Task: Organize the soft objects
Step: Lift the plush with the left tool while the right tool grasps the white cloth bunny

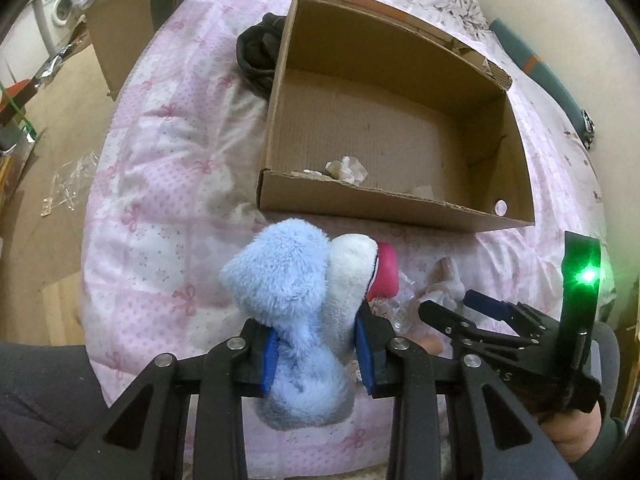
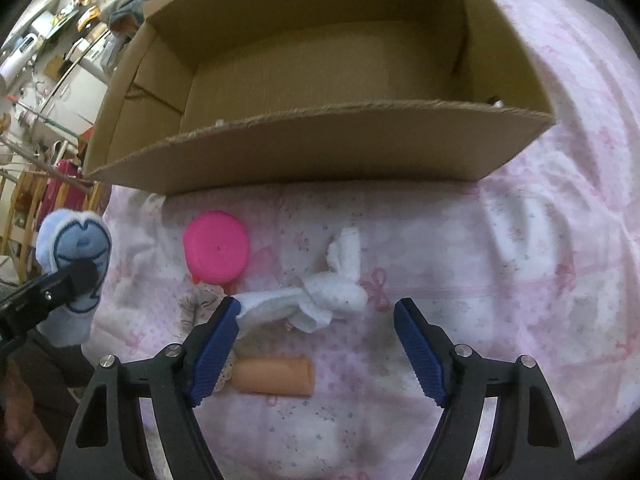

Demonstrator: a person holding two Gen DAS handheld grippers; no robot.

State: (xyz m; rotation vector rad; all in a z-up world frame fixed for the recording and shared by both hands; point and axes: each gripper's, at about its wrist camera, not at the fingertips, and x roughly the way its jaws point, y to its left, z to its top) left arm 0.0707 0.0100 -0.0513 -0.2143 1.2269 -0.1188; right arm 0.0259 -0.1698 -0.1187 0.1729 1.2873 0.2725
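Observation:
My left gripper [image 1: 316, 354] is shut on a fluffy blue and white plush toy [image 1: 288, 280], held above the bed in front of the open cardboard box [image 1: 400, 208]. The same plush toy [image 2: 74, 248] and left gripper show at the left edge of the right wrist view. My right gripper [image 2: 316, 344] stands open just above a knotted white cloth [image 2: 320, 300] on the pink quilt; its left pad touches the cloth's end. The right gripper [image 1: 472, 312] also appears at lower right in the left wrist view.
A pink round lid [image 2: 218, 248], a tan cylinder [image 2: 274, 376] and a small patterned cloth [image 2: 198, 304] lie near the white cloth. The box [image 2: 320, 148] holds crumpled white scraps [image 1: 346, 168]. A dark garment [image 1: 258, 52] lies beside it. The bed's edge drops to a wooden floor [image 1: 48, 200] on the left.

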